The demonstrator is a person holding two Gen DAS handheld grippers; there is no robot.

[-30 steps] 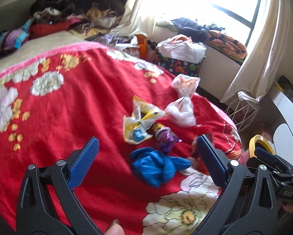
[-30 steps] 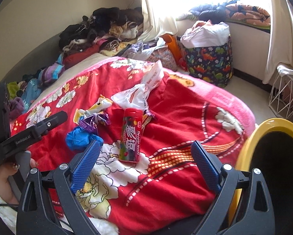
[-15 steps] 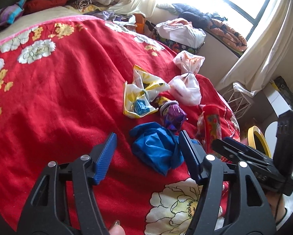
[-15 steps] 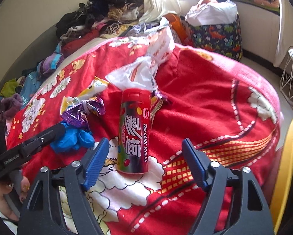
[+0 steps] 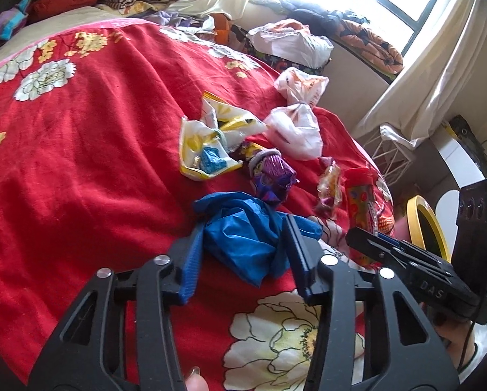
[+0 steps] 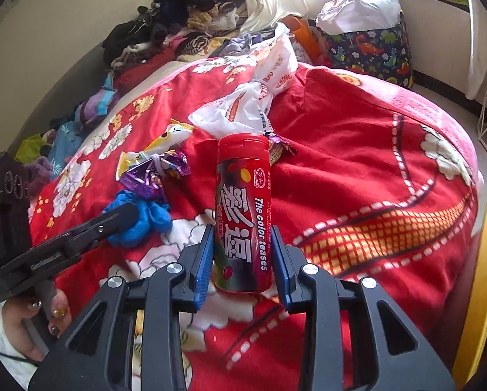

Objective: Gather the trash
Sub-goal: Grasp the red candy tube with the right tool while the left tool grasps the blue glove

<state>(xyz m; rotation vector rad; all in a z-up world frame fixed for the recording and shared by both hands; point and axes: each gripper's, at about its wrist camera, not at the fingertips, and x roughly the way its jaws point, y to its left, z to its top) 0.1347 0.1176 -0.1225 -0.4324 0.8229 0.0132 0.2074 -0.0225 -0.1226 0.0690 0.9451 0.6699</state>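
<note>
Left gripper [image 5: 243, 254]: jaws have just been closing; the blue pads now press both sides of the blue bag, grasping it.
Blue bag [image 5: 243, 241]: crumpled plastic, lying on the blanket at 6 o'clock of the trash cluster in the left wrist view.
Right gripper [image 6: 243, 260]: jaws have just been closing; pads sit tight against both sides of the can's lower half, grasping it.
Can [image 6: 243, 215]: red lidded candy tube, lying along the gripper's line on the blanket, lid pointing to 12 o'clock.
Purple wrapper [image 5: 271, 176]: tied with a band, touching the blue bag at its 12 o'clock.
Yellow wrapper [image 5: 210, 143]: knotted, at 10 o'clock of the purple wrapper.
White bag [image 5: 297, 120]: knotted in the middle, at 1 o'clock of the purple wrapper.
Small wrapper [image 5: 329, 185]: just beside the can, at 3 o'clock of the purple wrapper.
Blanket [image 5: 80, 163]: red with white and yellow flowers, under all the trash.
Bin [image 5: 422, 224]: yellow rim, off the blanket's edge at 3 o'clock in the left wrist view.
Clothes [image 6: 184, 22]: piled along the wall at 11 o'clock in the right wrist view.
</note>
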